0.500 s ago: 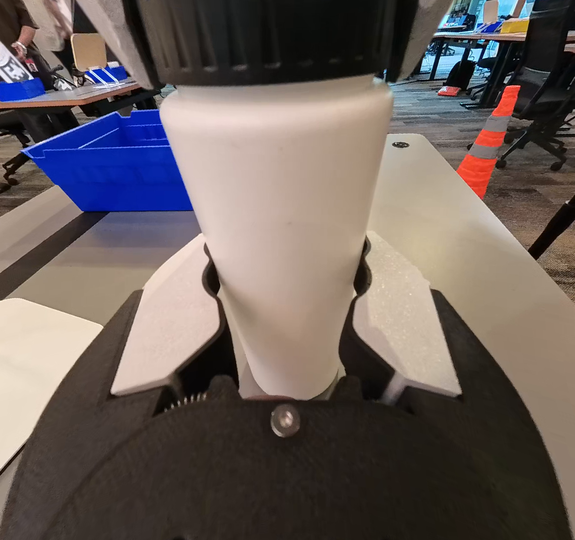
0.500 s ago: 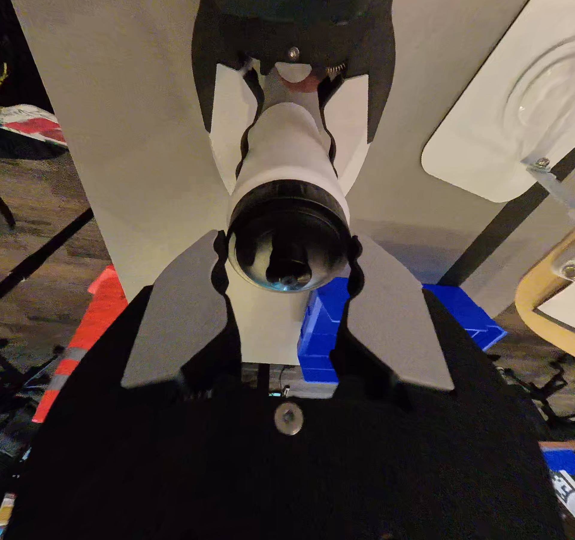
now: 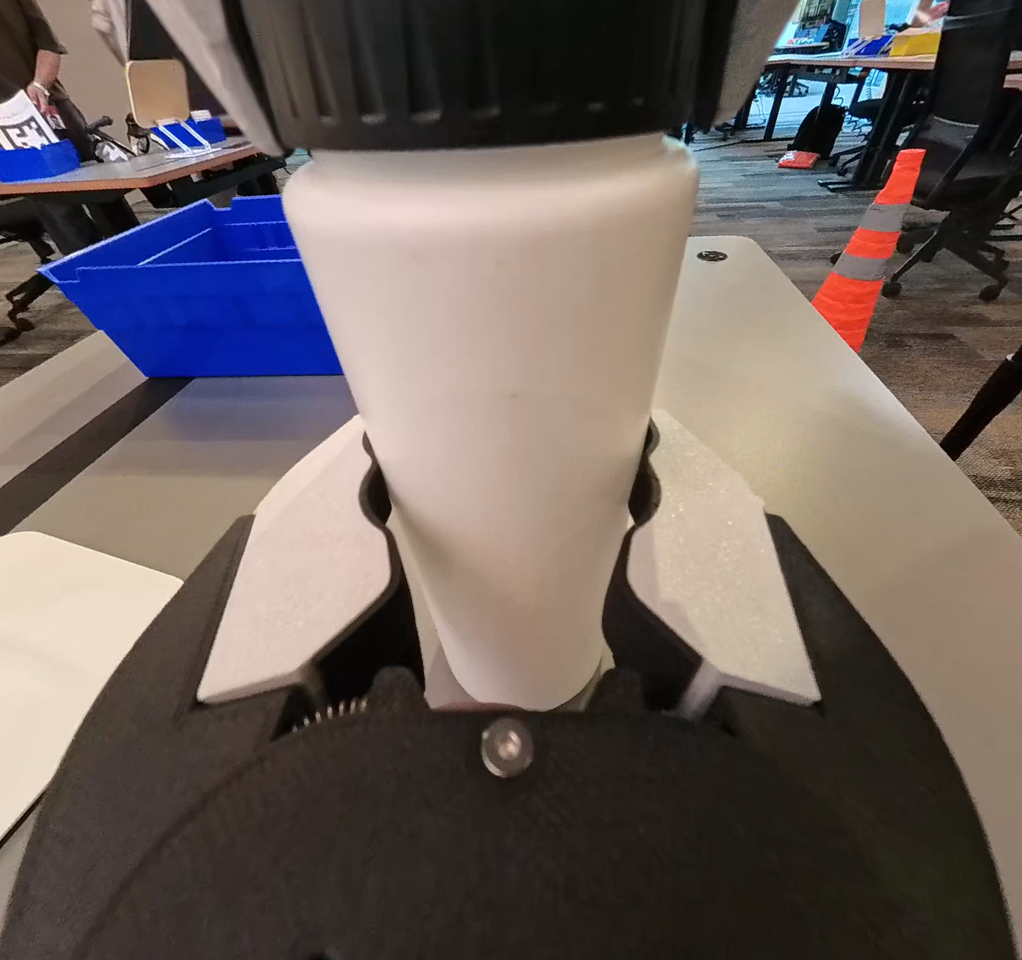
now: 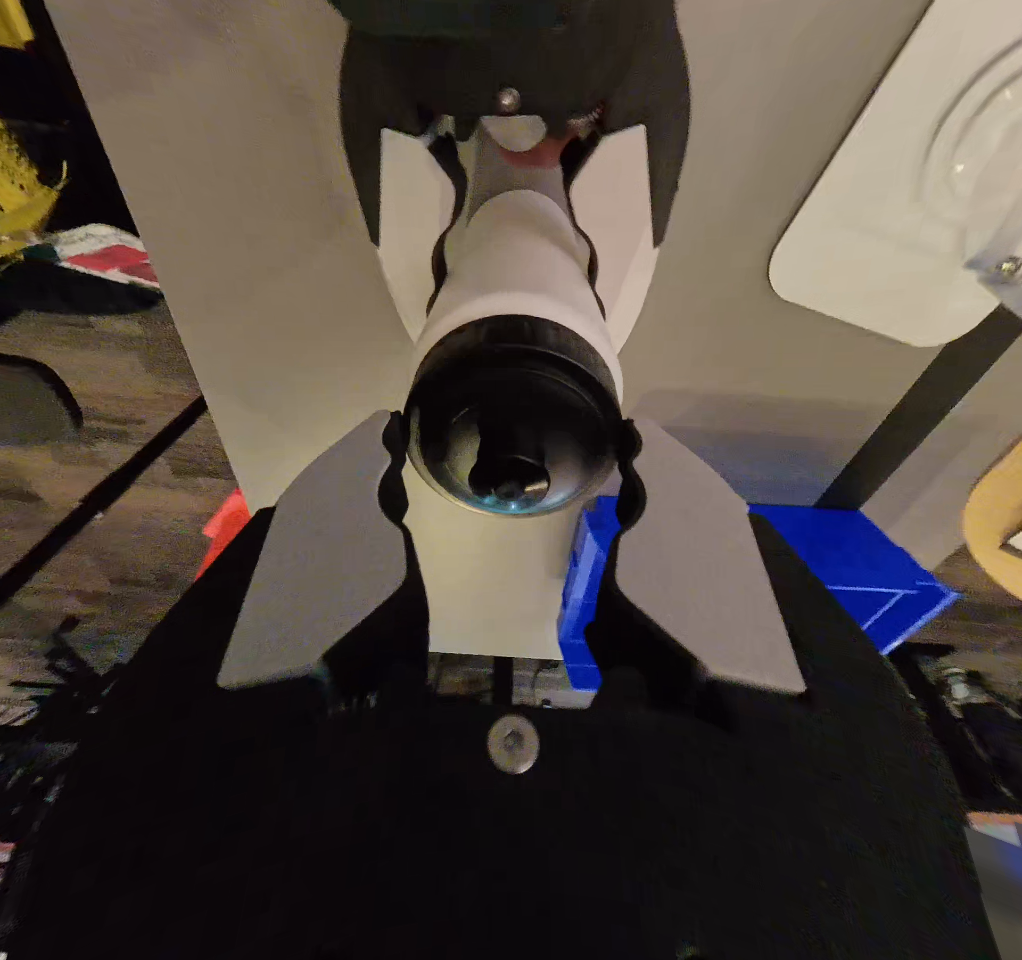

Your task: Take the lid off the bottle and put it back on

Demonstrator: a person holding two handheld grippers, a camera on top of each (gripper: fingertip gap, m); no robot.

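A white bottle [image 3: 498,352] stands upright in my left gripper [image 3: 509,441], whose jaws are shut on its lower body just above the grey table [image 3: 774,435]. A black ribbed lid [image 3: 475,37] sits on the bottle's top. My right gripper [image 4: 511,427] comes down from above and is shut on the lid [image 4: 511,413]. Its grey fingers [image 3: 221,48] flank the lid in the left wrist view. In the right wrist view the bottle [image 4: 520,269] runs down to the left gripper [image 4: 509,20]. A sliver of white neck shows under the lid's right edge.
A blue bin [image 3: 193,314] stands on the table behind the bottle to the left and also shows in the right wrist view [image 4: 829,563]. A white board [image 3: 66,657] lies at the near left. An orange cone [image 3: 868,253] and office chairs stand on the floor to the right.
Both grips hold as before. The right wrist view has shifted slightly against the background and both views are a little blurred, so the grippers are moving slightly.
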